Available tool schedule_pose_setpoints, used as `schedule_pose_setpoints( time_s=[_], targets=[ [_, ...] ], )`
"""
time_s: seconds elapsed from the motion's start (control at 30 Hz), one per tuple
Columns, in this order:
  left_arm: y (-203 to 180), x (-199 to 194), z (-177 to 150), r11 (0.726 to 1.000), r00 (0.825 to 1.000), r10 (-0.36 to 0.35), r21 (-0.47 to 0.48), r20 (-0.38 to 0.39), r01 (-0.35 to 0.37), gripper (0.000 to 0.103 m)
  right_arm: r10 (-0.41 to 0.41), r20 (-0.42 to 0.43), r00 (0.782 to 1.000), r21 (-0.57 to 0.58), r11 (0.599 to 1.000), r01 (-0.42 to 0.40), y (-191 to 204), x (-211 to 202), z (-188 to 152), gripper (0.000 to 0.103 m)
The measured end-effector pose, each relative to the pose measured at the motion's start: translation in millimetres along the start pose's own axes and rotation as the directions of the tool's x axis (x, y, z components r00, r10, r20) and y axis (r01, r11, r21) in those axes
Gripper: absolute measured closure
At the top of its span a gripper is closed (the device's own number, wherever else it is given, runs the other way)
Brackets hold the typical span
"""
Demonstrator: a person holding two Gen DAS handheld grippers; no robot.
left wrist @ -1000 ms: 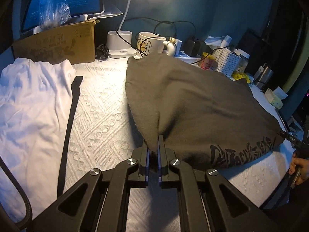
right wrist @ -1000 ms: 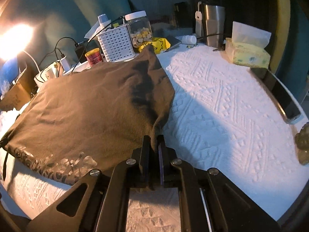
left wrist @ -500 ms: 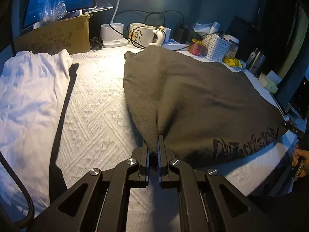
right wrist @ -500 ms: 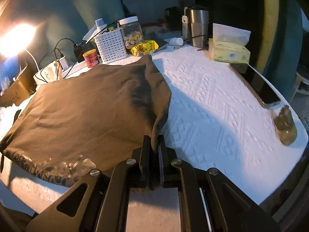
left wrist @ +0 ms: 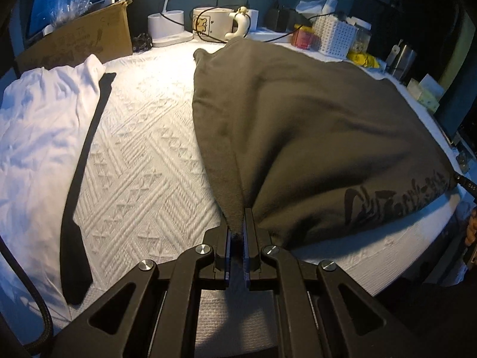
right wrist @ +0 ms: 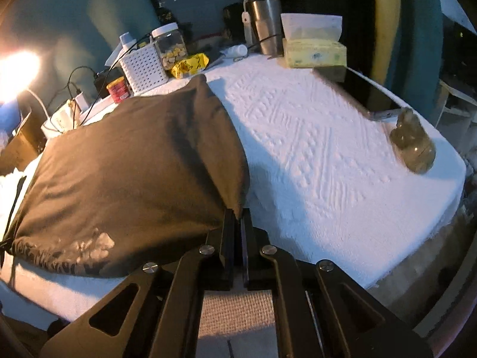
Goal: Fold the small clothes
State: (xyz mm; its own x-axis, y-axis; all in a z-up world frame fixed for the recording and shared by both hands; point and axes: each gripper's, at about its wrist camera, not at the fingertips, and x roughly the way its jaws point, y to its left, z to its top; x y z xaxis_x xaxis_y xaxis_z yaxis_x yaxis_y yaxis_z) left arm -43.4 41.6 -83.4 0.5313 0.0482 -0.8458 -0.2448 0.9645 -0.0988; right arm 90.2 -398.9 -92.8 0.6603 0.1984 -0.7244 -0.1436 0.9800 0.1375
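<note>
A dark olive garment (left wrist: 313,134) with a printed hem lies spread on the white textured table cover (left wrist: 143,164). My left gripper (left wrist: 237,220) is shut on the garment's near left corner, and the cloth rises in a taut fold from its jaws. In the right wrist view the same dark garment (right wrist: 134,164) fills the left half. My right gripper (right wrist: 237,213) pinches its near right corner, the jaws closing tight on the fabric. The printed hem hangs between the two grippers near the table's front edge.
A white garment (left wrist: 38,125) and a black strap (left wrist: 86,155) lie at the left. A cardboard box (left wrist: 77,41), mug (left wrist: 213,24), white basket (left wrist: 335,37) and cables line the back. A tissue pack (right wrist: 313,50), phone (right wrist: 369,95) and small jar (right wrist: 413,146) sit at the right.
Both grippers have drawn back toward the table's front edge with the garment corners in them. The dark cloth has slid nearer and pulled tauter.
</note>
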Motion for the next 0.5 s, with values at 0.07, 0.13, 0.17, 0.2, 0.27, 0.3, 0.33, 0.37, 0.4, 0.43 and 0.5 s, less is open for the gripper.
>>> schedule_pose_setpoints(
  time_s=[0.07,0.13,0.17,0.2,0.27,0.3,0.33,0.37,0.4,0.43,0.5],
  targets=[
    [0.4,0.0,-0.6,1.0,1.0,0.02,0.002,-0.007,-0.02,0.098,-0.007,0.005,1.0,-0.021,1.0,0.007,3.3,0.1,-0.2,0.099],
    [0.7,0.6,0.3,0.999,0.999,0.036,-0.004,-0.018,-0.036,0.096,0.001,0.006,1.0,-0.02,1.0,-0.001,1.7,0.9,1.5,0.099],
    [0.5,0.8,0.5,0.999,0.999,0.045,-0.005,-0.022,-0.045,0.096,0.012,0.004,1.0,-0.012,1.0,-0.012,-0.9,2.3,2.9,0.099],
    [-0.5,0.6,0.9,0.998,0.997,0.067,-0.003,-0.029,-0.067,0.094,0.022,0.002,1.0,-0.007,1.0,-0.022,-2.8,3.2,4.1,0.099],
    [-0.5,-0.5,0.0,0.996,0.995,0.087,-0.008,-0.038,-0.088,0.093,0.04,-0.003,0.999,0.002,0.999,-0.04,-6.7,3.8,5.5,0.099],
    [-0.4,-0.8,0.0,0.995,0.995,0.094,-0.013,-0.044,-0.095,0.093,0.051,-0.008,0.999,0.005,0.999,-0.051,-8.2,4.2,6.3,0.099],
    [-0.2,-2.0,0.1,0.994,0.993,0.104,-0.023,-0.051,-0.105,0.093,0.058,-0.011,0.998,0.005,0.998,-0.058,-9.3,4.0,6.3,0.099],
    [-0.2,-4.1,0.7,0.993,0.993,0.11,-0.031,-0.052,-0.112,0.093,0.067,-0.017,0.998,0.004,0.998,-0.067,-10.3,4.4,7.2,0.099],
    [-1.1,-6.0,1.4,0.992,0.992,0.115,-0.036,-0.05,-0.117,0.093,0.07,-0.021,0.997,0.001,0.998,-0.07,-10.8,4.3,7.3,0.099],
    [-2.6,-9.8,2.6,0.991,0.992,0.123,-0.041,-0.041,-0.125,0.093,0.073,-0.025,0.997,-0.003,0.997,-0.073,-11.1,4.1,7.7,0.099],
    [-5.7,-15.5,5.7,0.989,0.99,0.14,-0.05,-0.023,-0.141,0.093,0.07,-0.026,0.997,-0.017,0.997,-0.07,-9.7,4.6,8.1,0.099]
  ],
)
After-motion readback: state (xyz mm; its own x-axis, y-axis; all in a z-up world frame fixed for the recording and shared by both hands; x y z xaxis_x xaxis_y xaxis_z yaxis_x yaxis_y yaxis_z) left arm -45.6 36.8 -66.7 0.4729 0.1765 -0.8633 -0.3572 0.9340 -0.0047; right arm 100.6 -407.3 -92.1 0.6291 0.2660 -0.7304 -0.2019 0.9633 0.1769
